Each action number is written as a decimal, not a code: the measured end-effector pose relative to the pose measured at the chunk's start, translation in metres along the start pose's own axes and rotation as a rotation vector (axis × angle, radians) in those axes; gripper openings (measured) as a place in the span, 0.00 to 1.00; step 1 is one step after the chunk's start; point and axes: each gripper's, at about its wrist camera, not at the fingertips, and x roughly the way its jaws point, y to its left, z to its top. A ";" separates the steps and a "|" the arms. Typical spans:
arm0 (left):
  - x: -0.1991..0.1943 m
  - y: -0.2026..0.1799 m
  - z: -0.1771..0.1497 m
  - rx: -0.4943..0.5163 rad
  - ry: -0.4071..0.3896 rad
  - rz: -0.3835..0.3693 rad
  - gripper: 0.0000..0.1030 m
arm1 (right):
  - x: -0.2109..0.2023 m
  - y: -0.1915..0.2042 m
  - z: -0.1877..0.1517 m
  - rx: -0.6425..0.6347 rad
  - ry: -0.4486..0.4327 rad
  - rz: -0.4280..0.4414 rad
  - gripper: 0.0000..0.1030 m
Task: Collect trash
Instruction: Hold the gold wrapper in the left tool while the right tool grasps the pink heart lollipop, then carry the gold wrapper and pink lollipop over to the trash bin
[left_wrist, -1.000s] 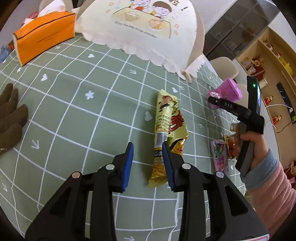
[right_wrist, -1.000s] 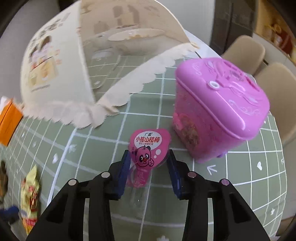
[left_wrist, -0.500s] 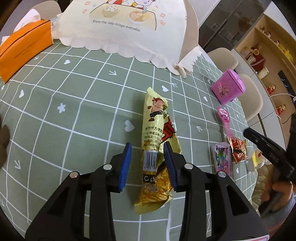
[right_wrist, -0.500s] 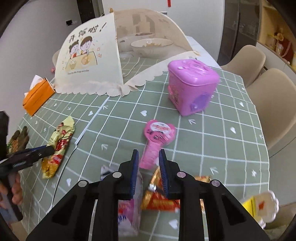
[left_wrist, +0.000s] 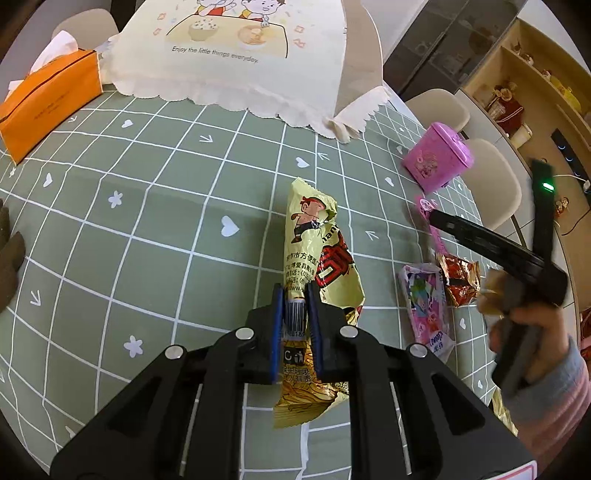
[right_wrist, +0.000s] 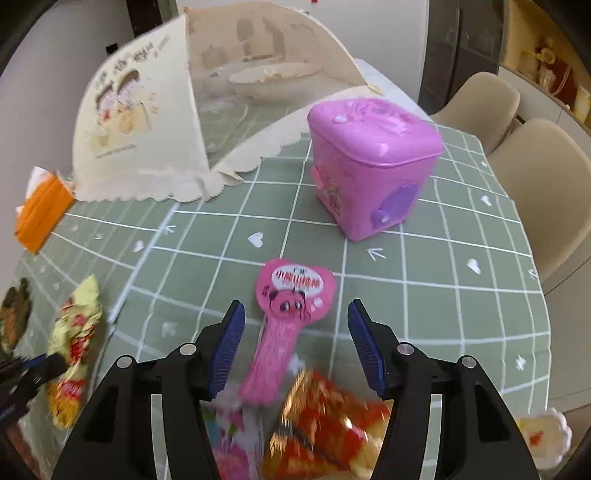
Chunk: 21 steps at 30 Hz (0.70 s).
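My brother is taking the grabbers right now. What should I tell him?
Left gripper: shut on the yellow snack wrapper, which still lies on the green tablecloth.
Right gripper: open, holding nothing, above the pink heart-shaped wrapper.
Near it: a red-gold wrapper and a pink printed packet. The pink bin stands further back, lid closed.
Done: nothing looks binned yet.
Left: lift the yellow wrapper, grab the others, get them all to the bin.

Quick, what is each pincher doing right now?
Left gripper: shut on the yellow snack wrapper.
Right gripper: open, holding nothing, hovering over the pink heart-shaped wrapper.
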 end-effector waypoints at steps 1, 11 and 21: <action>0.000 -0.001 0.000 0.000 -0.002 -0.004 0.12 | 0.006 0.001 0.003 -0.003 0.007 -0.003 0.53; -0.009 -0.011 0.003 -0.001 -0.041 -0.028 0.12 | -0.034 0.003 -0.003 -0.058 -0.065 0.043 0.47; -0.050 -0.082 -0.013 0.039 -0.158 -0.081 0.12 | -0.162 -0.031 -0.052 -0.094 -0.216 0.071 0.47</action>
